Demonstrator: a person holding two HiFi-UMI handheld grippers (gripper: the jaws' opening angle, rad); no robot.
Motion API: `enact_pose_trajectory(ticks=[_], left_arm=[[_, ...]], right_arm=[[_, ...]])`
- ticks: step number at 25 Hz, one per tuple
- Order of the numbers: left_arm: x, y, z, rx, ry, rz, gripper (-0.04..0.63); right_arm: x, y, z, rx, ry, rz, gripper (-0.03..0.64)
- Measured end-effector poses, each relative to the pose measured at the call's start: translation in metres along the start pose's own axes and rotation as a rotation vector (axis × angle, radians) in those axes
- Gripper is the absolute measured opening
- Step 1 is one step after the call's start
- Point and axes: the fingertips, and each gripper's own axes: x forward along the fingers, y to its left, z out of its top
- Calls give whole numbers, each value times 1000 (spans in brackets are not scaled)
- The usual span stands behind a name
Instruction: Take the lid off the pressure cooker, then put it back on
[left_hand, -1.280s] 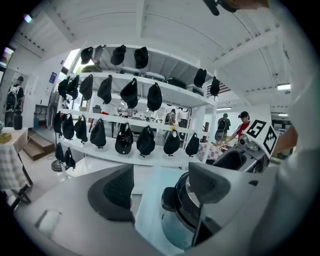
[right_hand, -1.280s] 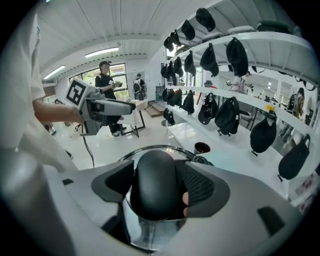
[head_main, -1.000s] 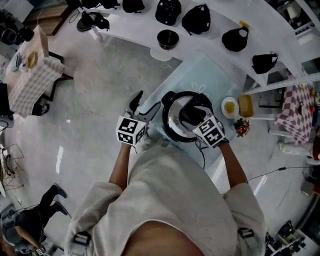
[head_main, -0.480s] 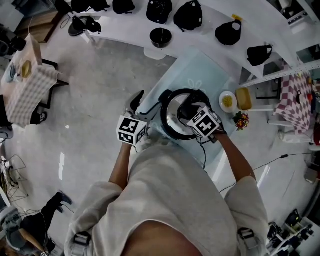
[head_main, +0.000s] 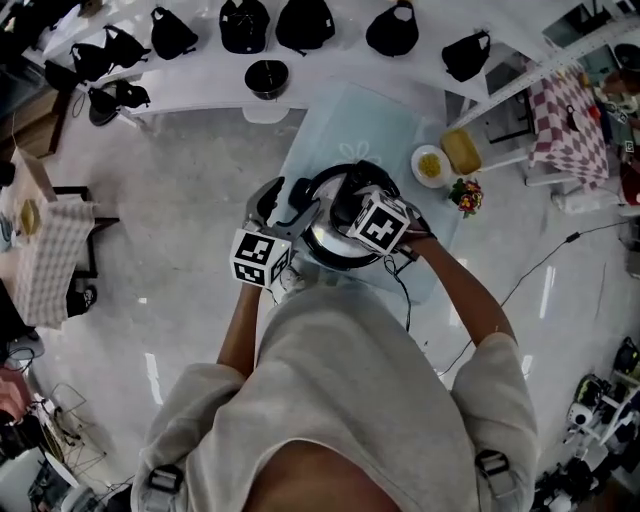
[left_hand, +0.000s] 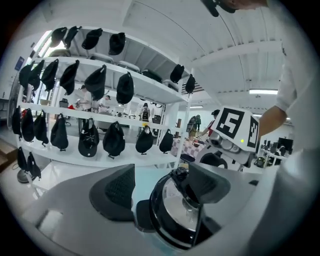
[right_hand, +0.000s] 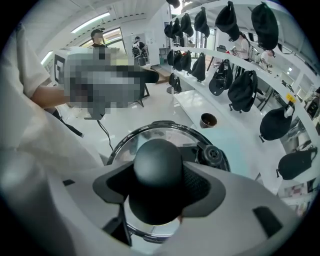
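The right gripper (right_hand: 159, 186) points steeply down over the pressure cooker (head_main: 325, 240). Its jaws have just been closing a little, and the round black lid knob (right_hand: 156, 165) now sits between them, with both pads apparently pressed against its sides. That reads as the grip being taken for the lift. The lid (right_hand: 131, 144) lies flat and seated on the pot, so the first step of the task is not yet done.

The left gripper (left_hand: 162, 187) has come in closer to the cooker's left side than a moment ago. Its jaws stand wide apart and hold nothing. The cooker's black side handle (left_hand: 144, 215) lies low between them, untouched. It looks set to steady the pot.

The cooker stands upright near the front edge of a pale blue-green worktop (head_main: 370, 120). The lid is round, so it has no long side; its axis runs straight up through the knob, which points at the ceiling. The small black pressure valve (right_hand: 212, 155) sits on the lid's far side, away from the person.

Beyond the worktop, white shelves (left_hand: 100, 159) carry rows of black caps (left_hand: 114, 140).
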Motion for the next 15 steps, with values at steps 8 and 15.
enact_pose_trajectory(ticks=[8,15], left_arm=[[31,-30,0,52,32,-125,333],[35,-29,12,69,18,-131,333]], right_arm=[[0,-5,-3,29,-1,-17,274],[-2,-7,-12,97,73,-32,272]])
